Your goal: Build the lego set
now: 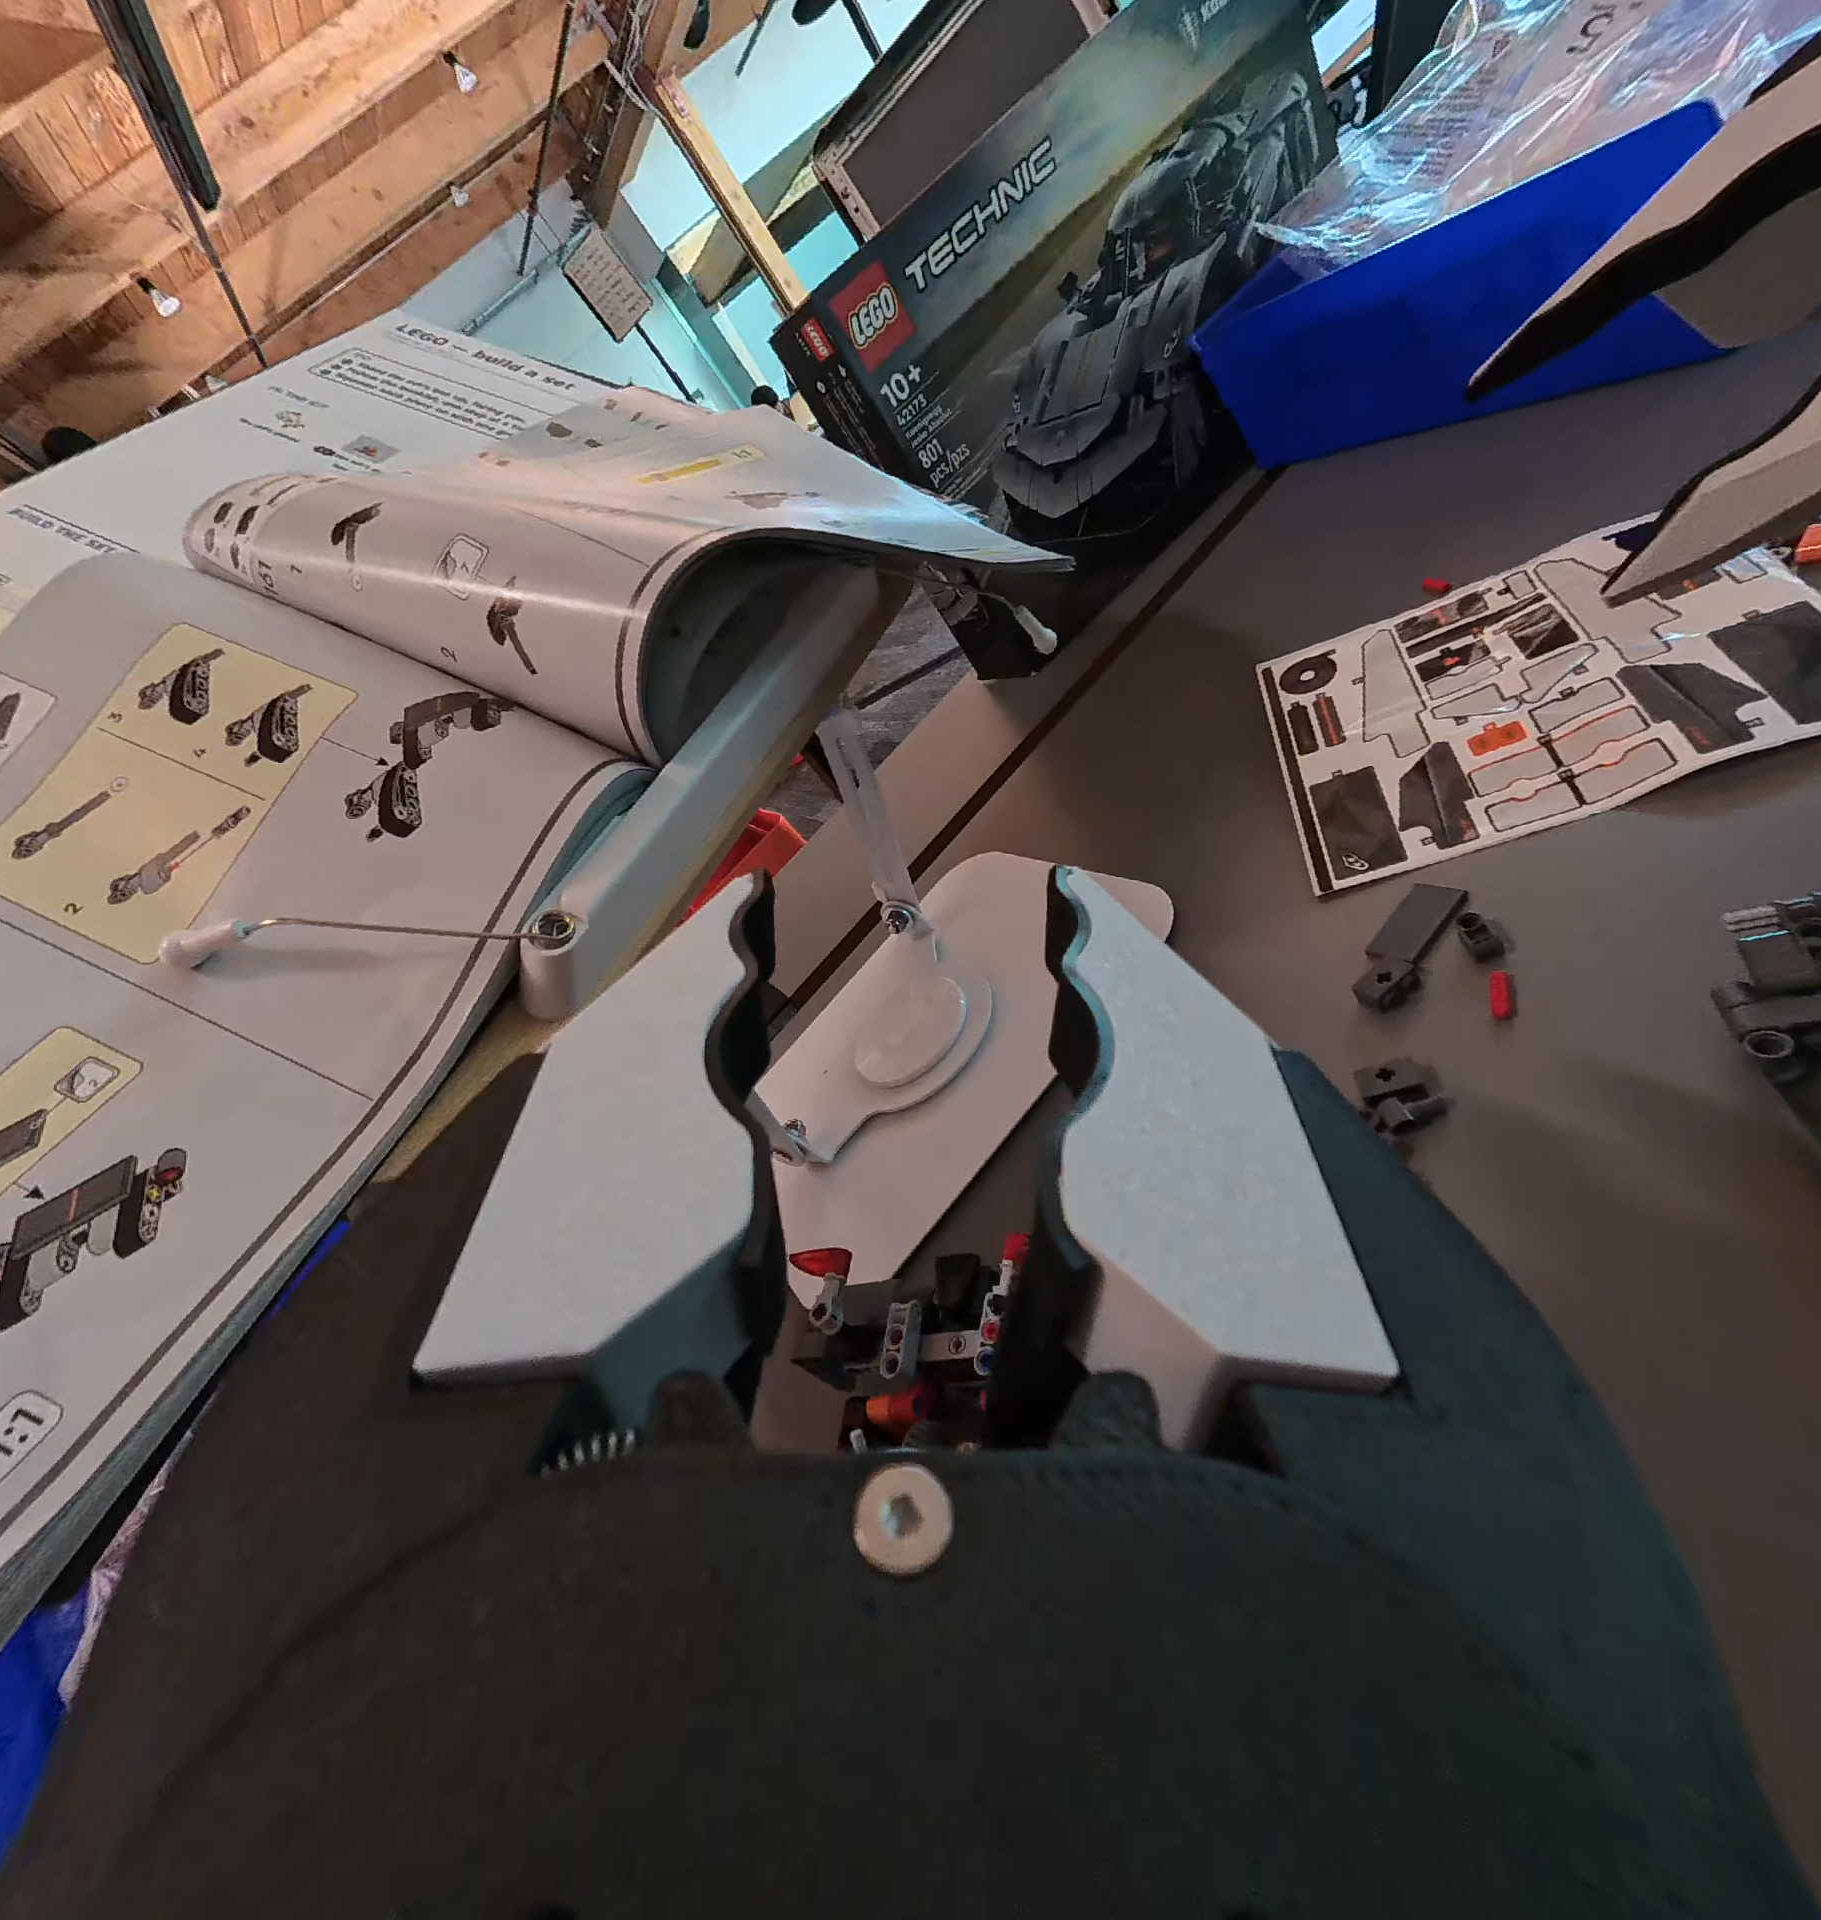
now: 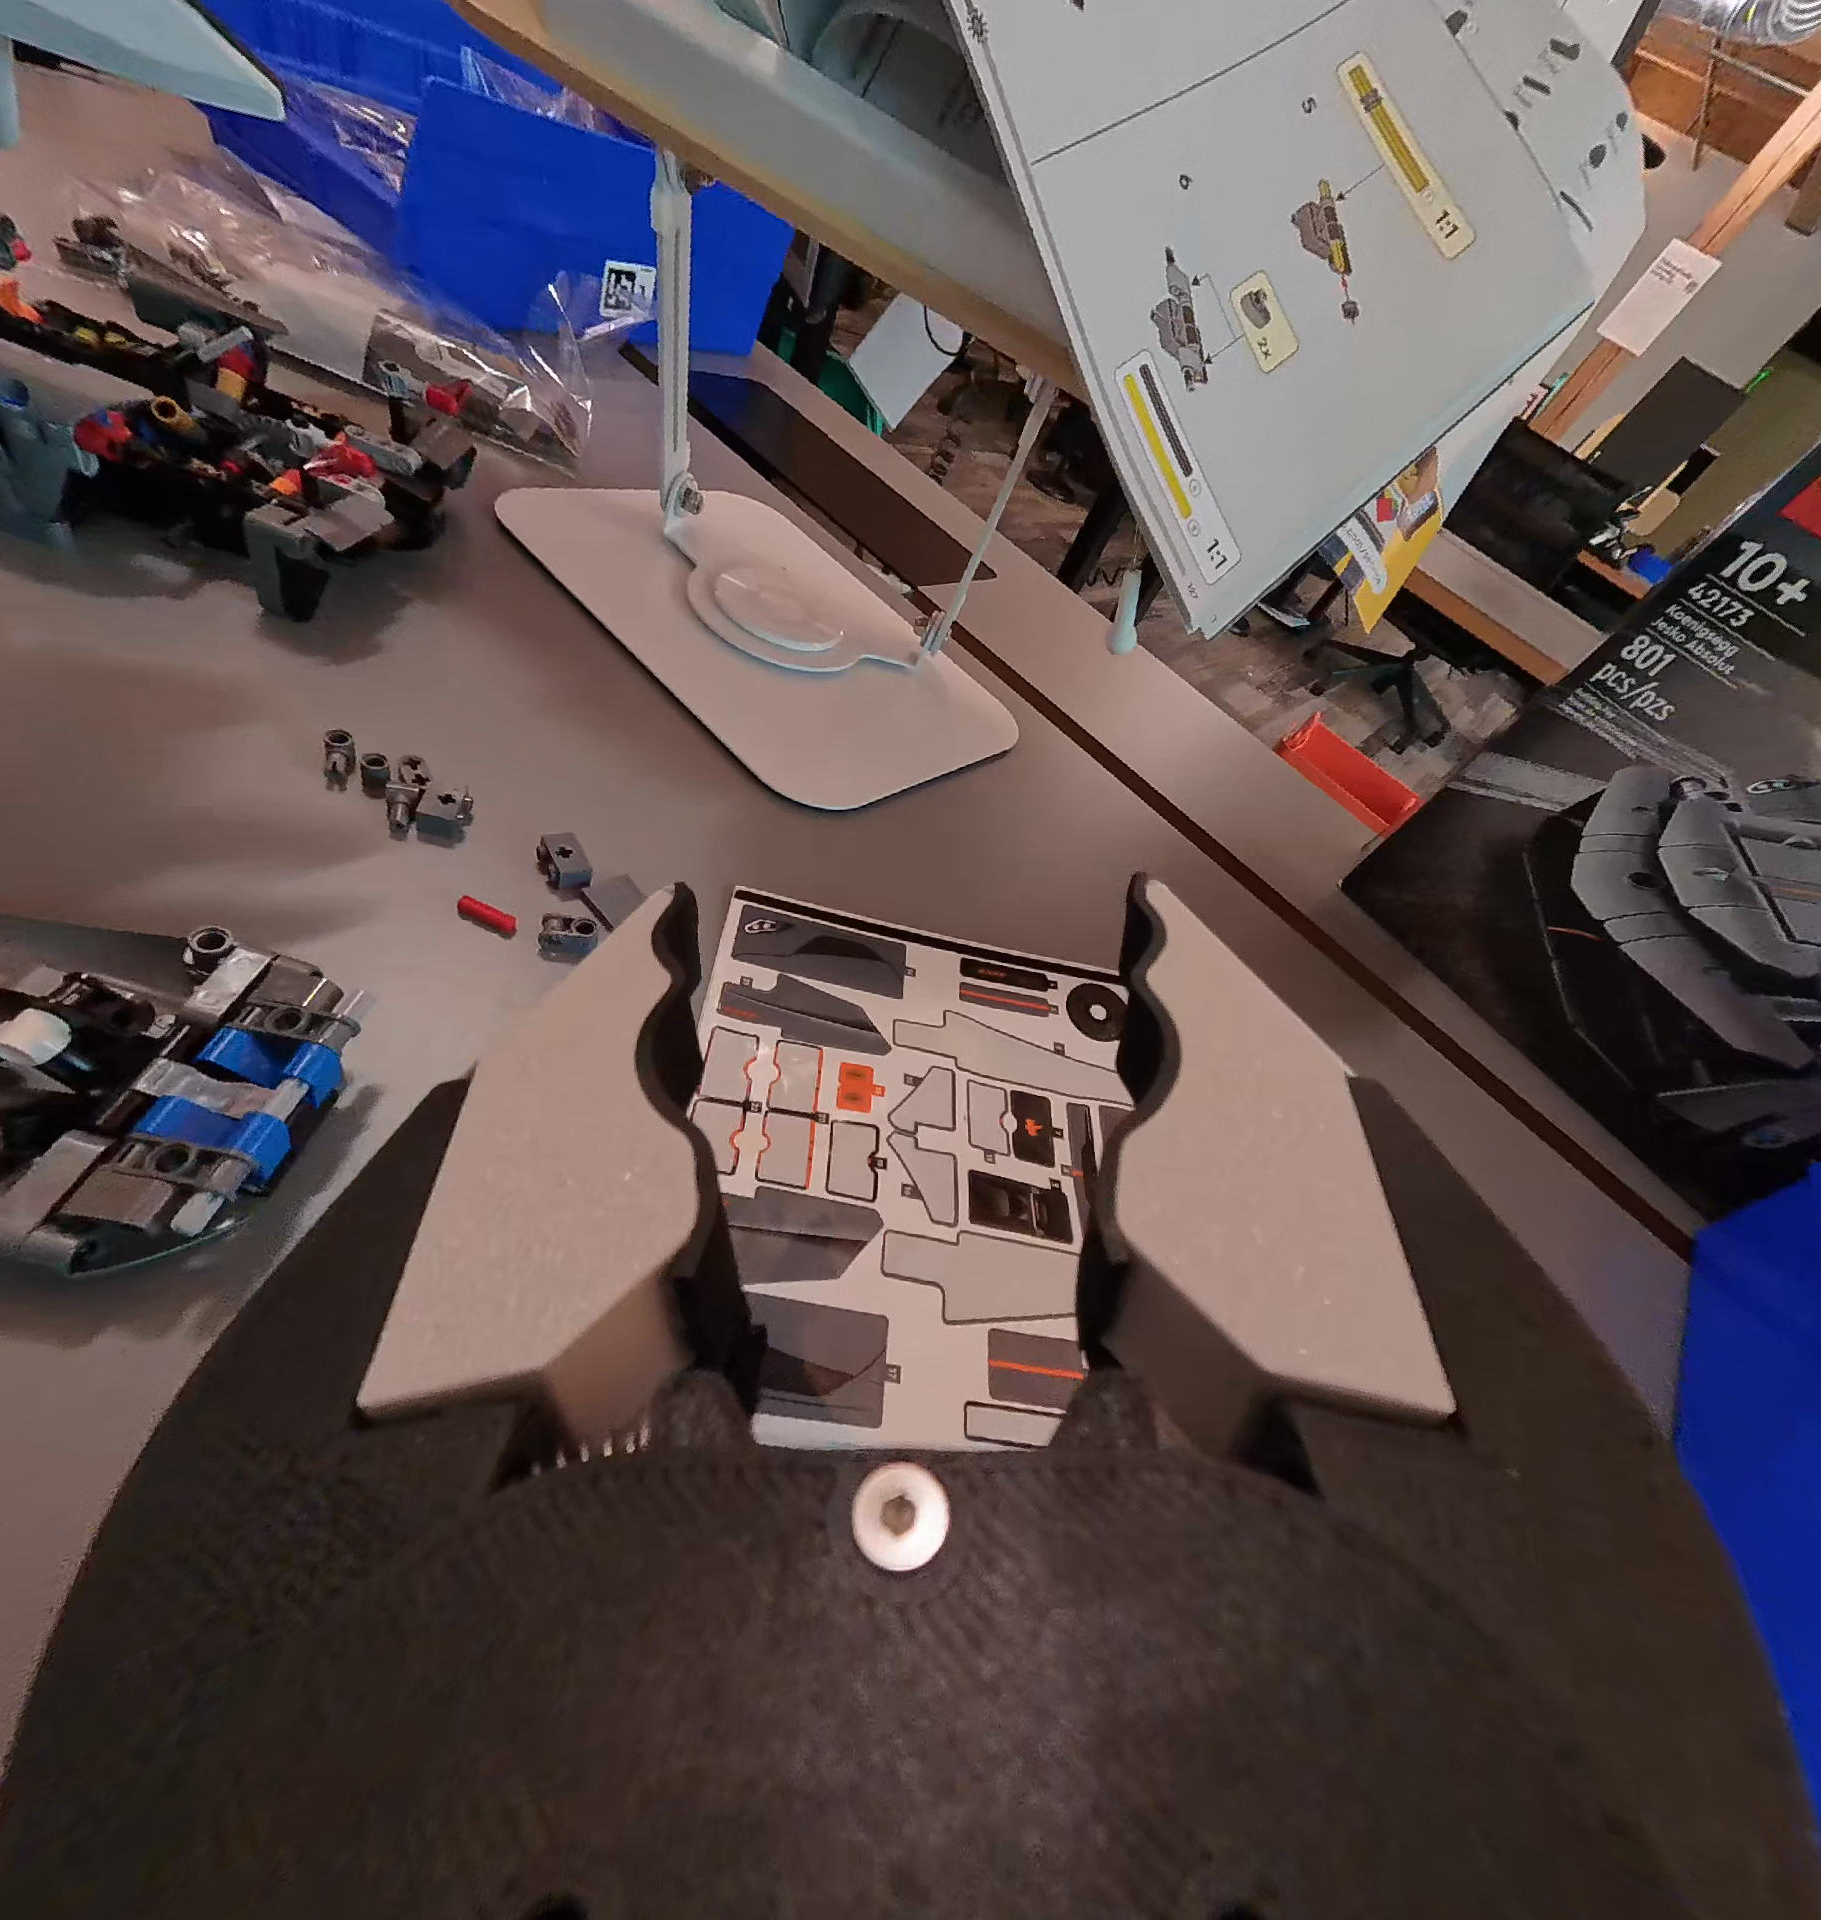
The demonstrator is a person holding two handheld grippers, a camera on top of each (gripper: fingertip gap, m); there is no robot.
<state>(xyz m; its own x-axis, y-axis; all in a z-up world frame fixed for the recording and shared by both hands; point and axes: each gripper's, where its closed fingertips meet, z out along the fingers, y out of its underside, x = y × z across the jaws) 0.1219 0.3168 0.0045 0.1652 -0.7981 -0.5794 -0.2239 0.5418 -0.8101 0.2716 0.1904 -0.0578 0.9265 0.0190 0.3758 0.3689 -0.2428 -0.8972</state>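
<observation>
My left gripper is open and empty, hovering over the stand's white base. A black and grey lego assembly shows low between its fingers, apart from them. My right gripper is open and empty, just above the sticker sheet on the grey table; in the left wrist view it reaches in from the upper right over the sheet. The open instruction book rests on the stand. A long chassis assembly and a blue and grey sub-assembly lie at the left.
Small grey pieces and a red pin lie loose between the stand base and the sub-assembly. The set's box stands at the table's right edge. Blue bins and plastic bags sit behind.
</observation>
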